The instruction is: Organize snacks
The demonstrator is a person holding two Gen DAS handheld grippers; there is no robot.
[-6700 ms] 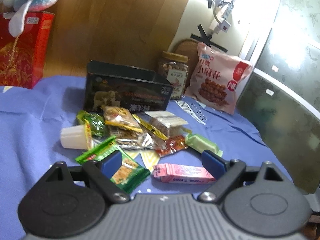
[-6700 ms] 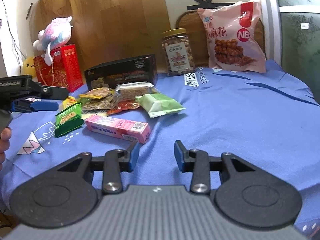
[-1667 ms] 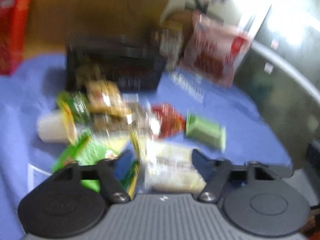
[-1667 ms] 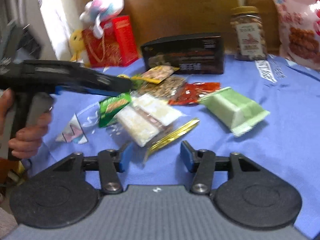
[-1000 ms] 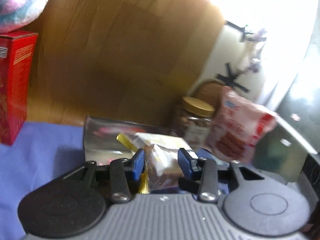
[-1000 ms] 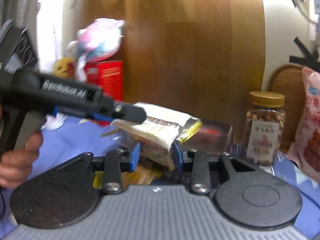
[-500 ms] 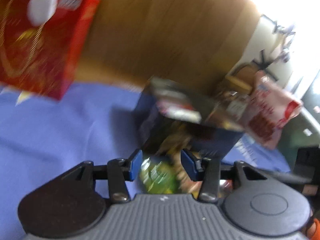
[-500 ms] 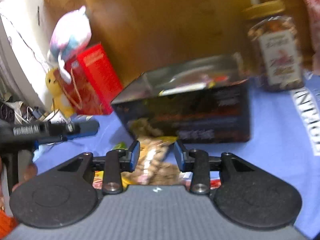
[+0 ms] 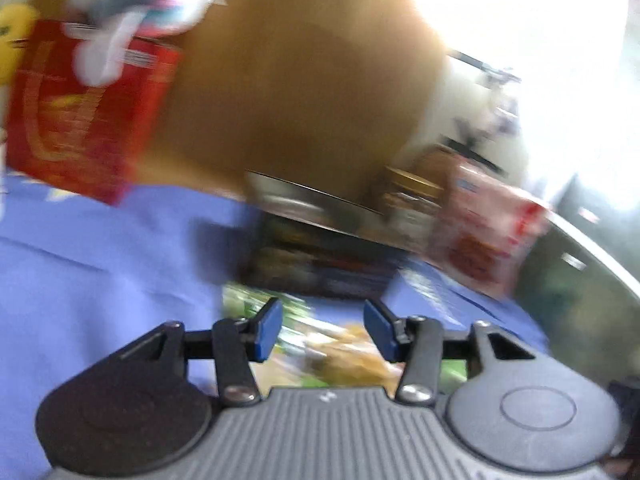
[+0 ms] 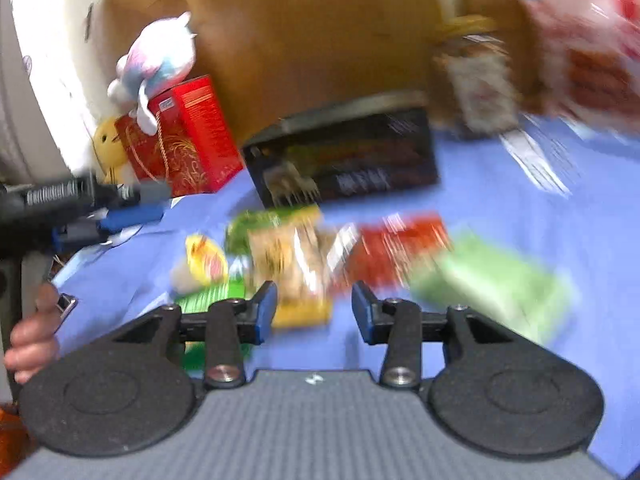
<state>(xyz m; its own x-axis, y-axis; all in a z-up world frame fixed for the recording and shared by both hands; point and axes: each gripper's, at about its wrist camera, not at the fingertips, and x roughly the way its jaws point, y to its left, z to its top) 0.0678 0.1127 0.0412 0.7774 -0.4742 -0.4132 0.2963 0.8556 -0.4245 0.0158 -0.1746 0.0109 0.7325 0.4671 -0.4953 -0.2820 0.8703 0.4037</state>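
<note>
Both views are motion-blurred. A dark open box (image 10: 344, 164) stands on the blue cloth (image 10: 520, 216); it also shows in the left wrist view (image 9: 320, 248). In front of it lies a pile of snack packets: a tan one (image 10: 292, 264), a red one (image 10: 396, 252), a light green one (image 10: 492, 284), a yellow one (image 10: 204, 260). My right gripper (image 10: 314, 308) is open and empty, above the near edge of the pile. My left gripper (image 9: 324, 330) is open and empty, over blurred packets (image 9: 348, 356). It also shows at the left of the right wrist view (image 10: 132, 208).
A red gift box (image 10: 180, 148) with a plush toy (image 10: 156, 60) on it stands at the back left. A nut jar (image 10: 476, 80) and a pink snack bag (image 10: 588, 48) stand at the back right. A wooden board (image 10: 304, 36) leans behind the box.
A second ago both grippers held a clear packet over the box; now both are open and empty. Both have pulled back from the box toward the packets on the cloth.
</note>
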